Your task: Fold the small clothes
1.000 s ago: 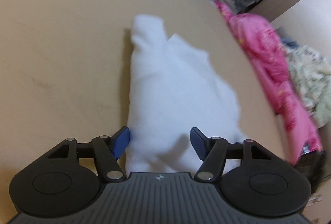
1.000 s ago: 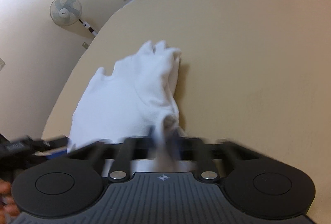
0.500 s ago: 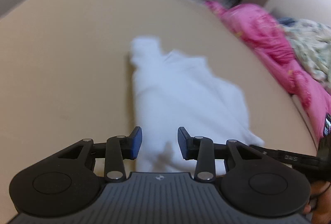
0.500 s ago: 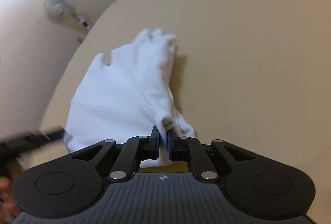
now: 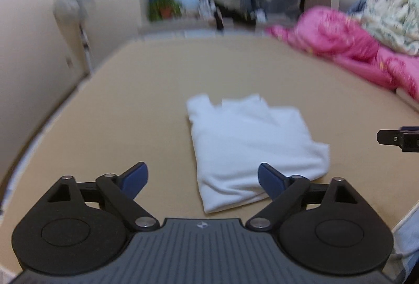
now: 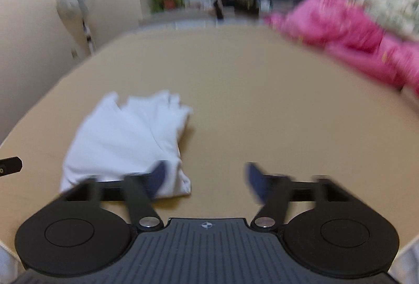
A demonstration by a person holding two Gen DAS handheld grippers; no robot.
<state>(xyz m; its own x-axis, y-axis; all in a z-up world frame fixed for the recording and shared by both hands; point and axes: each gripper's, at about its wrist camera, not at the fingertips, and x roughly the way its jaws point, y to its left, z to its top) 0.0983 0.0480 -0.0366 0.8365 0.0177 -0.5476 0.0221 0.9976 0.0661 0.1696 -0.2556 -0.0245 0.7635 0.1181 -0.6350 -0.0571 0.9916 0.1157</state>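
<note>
A small white garment (image 5: 251, 142) lies folded in a compact bundle on the tan table (image 5: 125, 126). It also shows in the right wrist view (image 6: 123, 142), left of centre. My left gripper (image 5: 203, 178) is open and empty, raised above the table just short of the garment's near edge. My right gripper (image 6: 204, 179) is open and empty, to the right of the garment; its left finger (image 6: 157, 178) overlaps the garment's near corner in the image. The right gripper's tip shows at the right edge of the left wrist view (image 5: 398, 138).
A pink blanket (image 5: 348, 48) and a patterned cloth (image 5: 392, 19) are piled along the table's far right. A standing fan (image 5: 76, 11) is by the left wall. A potted plant (image 5: 163, 9) and clutter sit at the back by the blue curtains.
My right gripper let go of the garment's corner and opened. My left gripper narrowed, then opened wide. Both pulled back and tilted up, so the room now shows.
</note>
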